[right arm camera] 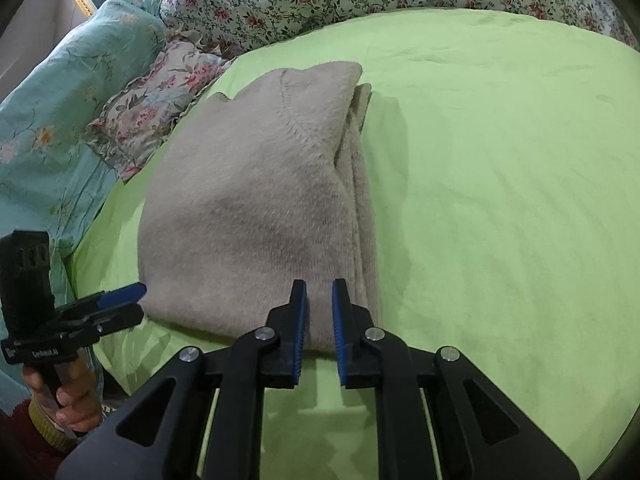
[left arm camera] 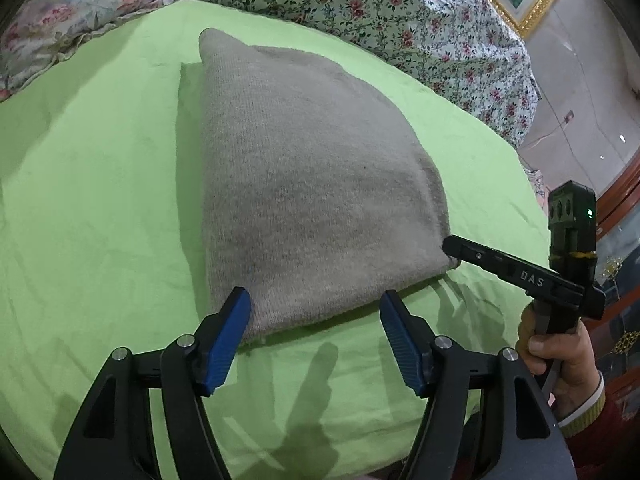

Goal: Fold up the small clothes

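Note:
A grey knitted sweater [left arm camera: 312, 184] lies folded into a long thick stack on the green sheet [left arm camera: 92, 184], its near edge towards me. My left gripper [left arm camera: 315, 314] is open, and its blue pads [left arm camera: 236, 316] straddle the near left part of that edge without pressing it. My right gripper [right arm camera: 320, 300] has its jaws almost together on the sweater [right arm camera: 248, 216] at the near right corner. In the left wrist view the right gripper [left arm camera: 450, 249] shows its black tip pinching that corner. The right wrist view catches the left gripper [right arm camera: 134, 303] from the side at the sweater's left corner.
Floral bedding [left arm camera: 360, 4] is heaped behind the sheet, with a frilled floral pillow [right arm camera: 156, 116] and a teal quilt [right arm camera: 52, 112] on the left. A gold picture frame [left arm camera: 528, 0] and tiled floor [left arm camera: 592, 92] lie beyond the bed's right edge. A person's hands [left arm camera: 564, 356] hold both grippers.

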